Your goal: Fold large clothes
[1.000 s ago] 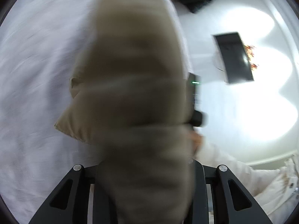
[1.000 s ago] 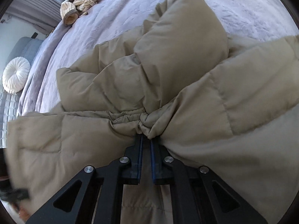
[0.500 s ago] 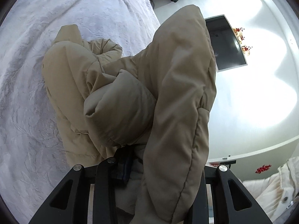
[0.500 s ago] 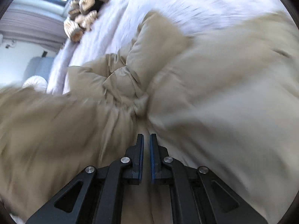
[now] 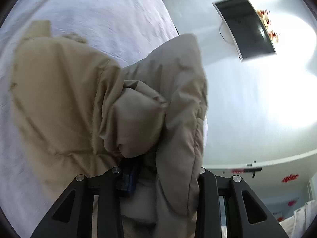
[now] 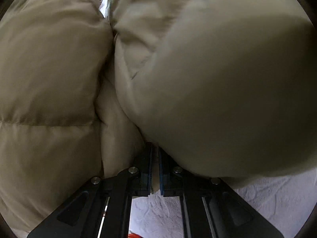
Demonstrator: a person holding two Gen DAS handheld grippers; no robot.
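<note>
A puffy beige quilted down jacket [image 5: 65,103] lies bunched on a bed covered with a pale lavender textured bedspread [image 5: 111,13], and both tools have hold of it. In the left wrist view the left tool [image 5: 156,176] has padded folds of the jacket bulging between its black fingers; a blue pad [image 5: 129,180] shows on the left finger, while the right finger is mostly draped by a hanging panel of fabric, so the tool is pinching the jacket with its fingers set fairly wide. Beyond the bed's edge there is a white floor [image 5: 247,99] with a dark flat screen [image 5: 247,27] lying on it. In the right wrist view the right tool [image 6: 155,166] has its blue-lined fingers pressed nearly together on a thin seam of the jacket [image 6: 218,79], whose quilted panels fill almost the whole view, with the bedspread [image 6: 267,202] visible beneath.
</note>
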